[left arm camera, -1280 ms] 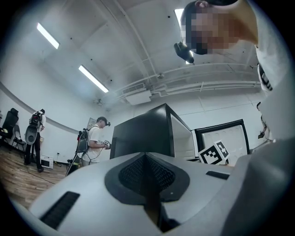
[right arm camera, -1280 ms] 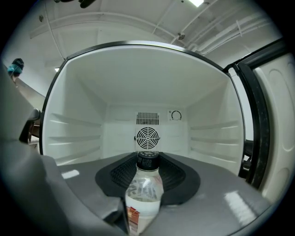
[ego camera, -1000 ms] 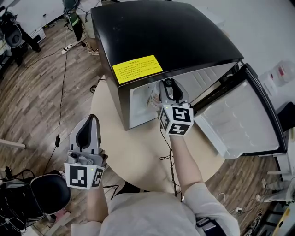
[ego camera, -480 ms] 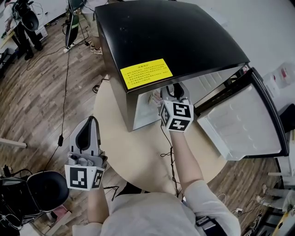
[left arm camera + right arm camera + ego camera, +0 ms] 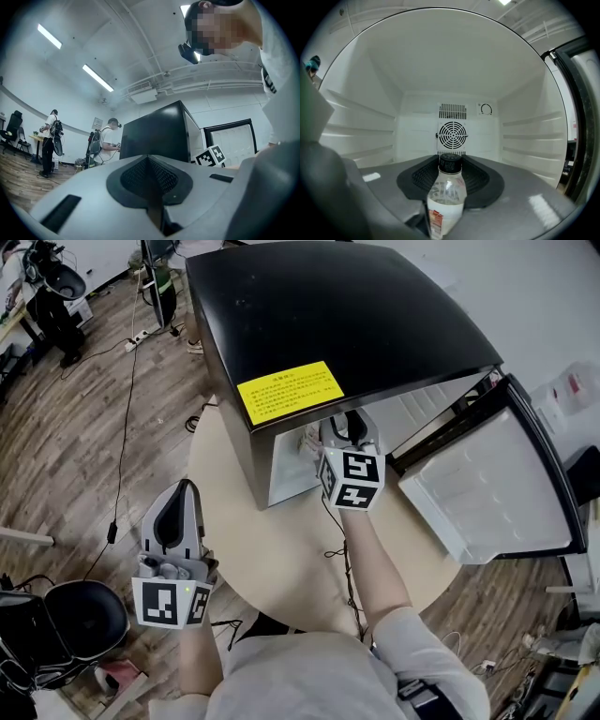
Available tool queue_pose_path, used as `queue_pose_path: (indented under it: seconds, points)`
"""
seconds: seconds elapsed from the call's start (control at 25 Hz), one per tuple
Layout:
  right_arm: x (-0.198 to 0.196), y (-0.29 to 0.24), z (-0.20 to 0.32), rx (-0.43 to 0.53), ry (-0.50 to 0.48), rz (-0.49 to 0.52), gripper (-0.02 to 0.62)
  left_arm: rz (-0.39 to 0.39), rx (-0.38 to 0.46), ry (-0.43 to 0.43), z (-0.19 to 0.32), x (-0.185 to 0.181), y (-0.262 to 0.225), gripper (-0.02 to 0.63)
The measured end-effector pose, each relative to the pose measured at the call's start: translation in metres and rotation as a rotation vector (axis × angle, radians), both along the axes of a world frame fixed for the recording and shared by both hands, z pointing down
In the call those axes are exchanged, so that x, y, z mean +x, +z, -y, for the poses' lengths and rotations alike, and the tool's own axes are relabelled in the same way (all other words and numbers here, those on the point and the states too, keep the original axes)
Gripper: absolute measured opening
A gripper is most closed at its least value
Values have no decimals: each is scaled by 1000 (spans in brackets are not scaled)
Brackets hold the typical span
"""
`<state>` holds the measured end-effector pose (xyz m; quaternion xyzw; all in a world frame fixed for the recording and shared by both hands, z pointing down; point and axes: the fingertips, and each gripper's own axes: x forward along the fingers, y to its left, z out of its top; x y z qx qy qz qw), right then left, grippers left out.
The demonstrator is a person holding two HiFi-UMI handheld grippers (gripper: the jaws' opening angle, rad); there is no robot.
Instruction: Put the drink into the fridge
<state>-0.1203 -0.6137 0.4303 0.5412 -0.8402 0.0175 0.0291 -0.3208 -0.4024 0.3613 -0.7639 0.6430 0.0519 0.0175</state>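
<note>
The drink is a clear bottle [image 5: 446, 197] with a black cap and a red-and-white label, standing upright between my right gripper's [image 5: 451, 183] jaws, which are shut on it. It is just inside the white cavity of the black fridge [image 5: 347, 324], facing the round fan grille [image 5: 452, 135] on the back wall. From the head view, my right gripper [image 5: 345, 427] reaches under the fridge's top edge, its tips hidden. A sliver of the bottle [image 5: 307, 439] shows beside it. The door [image 5: 487, 493] hangs wide open to the right. My left gripper [image 5: 185, 488] is shut on nothing, at the table's left edge.
The fridge stands on a round beige table [image 5: 281, 559], with a thin cable [image 5: 339, 554] trailing across it. Side ribs [image 5: 525, 140] line both cavity walls. A black chair [image 5: 84, 620] sits on the wood floor at lower left. Two people [image 5: 105, 145] stand far off, seen from the left gripper view.
My right gripper has moved slightly further under the fridge's top edge with the bottle. The left gripper has stayed about where it was.
</note>
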Motion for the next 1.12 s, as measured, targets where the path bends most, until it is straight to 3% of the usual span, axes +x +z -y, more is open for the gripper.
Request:
queue_pose_path:
  seconds: [0.8, 1.04, 1.12]
  points:
    - [6, -11, -34, -6, -26, 29, 161, -1, 23, 11, -21, 16, -14, 6]
    - [13, -19, -59, 3, -50, 37, 11, -3, 39, 26, -30, 33, -20, 6]
    - [15, -22, -68, 3, -73, 36, 11, -1, 42, 33, -33, 41, -23, 6]
